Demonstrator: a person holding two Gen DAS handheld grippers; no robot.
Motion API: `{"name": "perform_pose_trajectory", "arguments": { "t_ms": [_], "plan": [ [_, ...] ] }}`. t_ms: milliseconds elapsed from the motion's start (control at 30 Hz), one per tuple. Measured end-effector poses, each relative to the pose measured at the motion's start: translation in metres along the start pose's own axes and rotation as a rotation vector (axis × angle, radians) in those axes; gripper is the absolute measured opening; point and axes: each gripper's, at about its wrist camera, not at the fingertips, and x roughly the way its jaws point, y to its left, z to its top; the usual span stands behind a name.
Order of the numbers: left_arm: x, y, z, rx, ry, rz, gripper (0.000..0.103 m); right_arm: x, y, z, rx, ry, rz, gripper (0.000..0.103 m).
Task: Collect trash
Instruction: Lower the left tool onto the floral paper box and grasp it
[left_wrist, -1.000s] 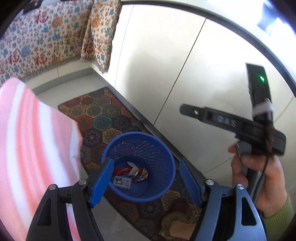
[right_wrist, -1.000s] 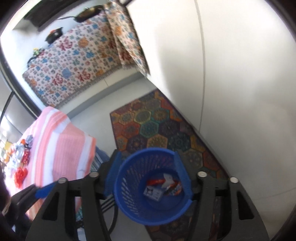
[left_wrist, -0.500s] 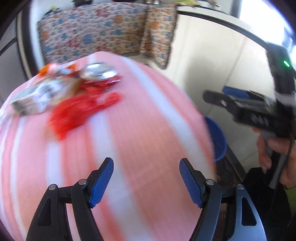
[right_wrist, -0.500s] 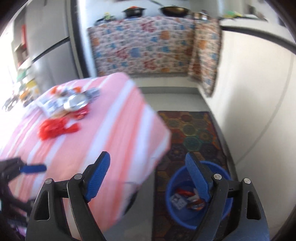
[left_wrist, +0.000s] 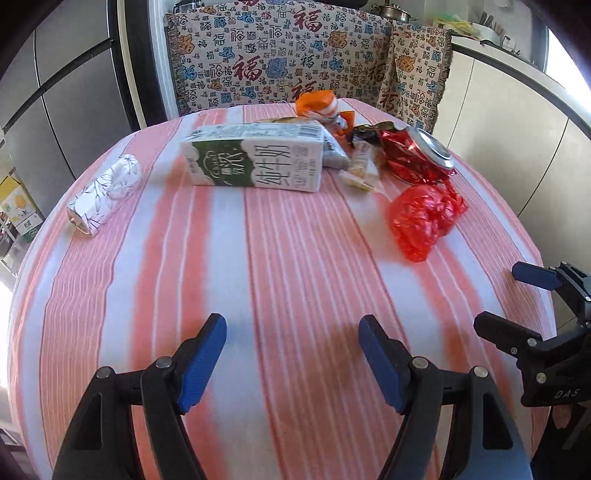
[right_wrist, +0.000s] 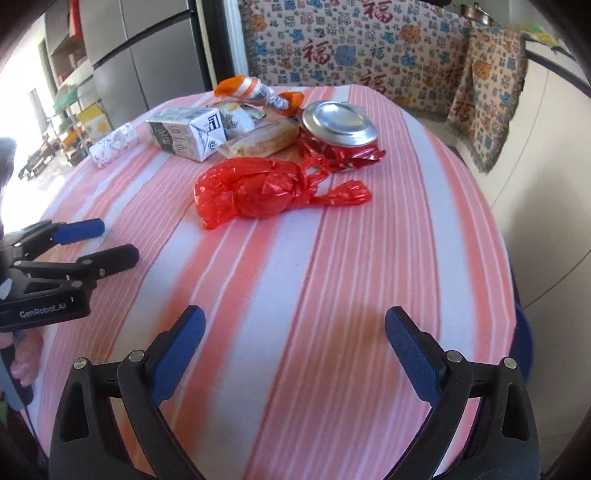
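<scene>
Two grippers hover over a worktop (left_wrist: 295, 280) draped in a pink-and-white striped cloth, and neither has anything in its grasp. From the left wrist view, the left gripper (left_wrist: 292, 343) has its blue-padded jaws spread with only bare cloth between them; the right gripper (right_wrist: 294, 338) has just been opening its jaws, which now stand very wide, again with nothing but cloth in the gap. Trash sits in a cluster at the far side of the worktop, toward twelve o'clock from both grippers and well apart from them. A green-and-white milk carton (left_wrist: 255, 158) lies on its side, with a crushed red can (left_wrist: 417, 155) at its three o'clock and small crumpled wrappers (left_wrist: 360, 162) between the two. An orange-and-white wrapper (left_wrist: 317, 103) lies behind the carton at about one o'clock. A crumpled red plastic bag (left_wrist: 421, 218) rests nearer, at five o'clock from the can, and from the right wrist view it lies at eleven o'clock of that gripper. A white patterned roll (left_wrist: 103, 192) lies alone at nine o'clock from the carton, near the worktop's left edge. A patterned fabric (left_wrist: 280, 55) hangs behind the worktop.
</scene>
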Motion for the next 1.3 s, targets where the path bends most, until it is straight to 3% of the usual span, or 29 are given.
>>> {"name": "perform_pose_trajectory", "arguments": {
  "t_ms": [167,967,1033,1167,1300],
  "plan": [
    [0.006,0.013,-0.002,0.032,-0.016,0.015,0.089,0.011,0.021,0.005,-0.016,-0.017,-0.052,0.102],
    [0.005,0.016,0.0,0.032,-0.016,-0.003,0.091,0.016,0.021,0.007,-0.003,-0.013,-0.047,0.103],
    [-0.001,0.023,0.008,0.066,-0.029,-0.012,0.091,0.016,0.021,0.007,-0.004,-0.014,-0.047,0.103],
    [-0.029,0.064,0.043,0.101,-0.135,0.08,0.091,0.016,0.021,0.007,-0.004,-0.013,-0.046,0.103],
    [-0.028,0.122,0.077,0.105,-0.147,0.004,0.091,0.016,0.021,0.007,-0.004,-0.013,-0.046,0.103]
  ]
}}
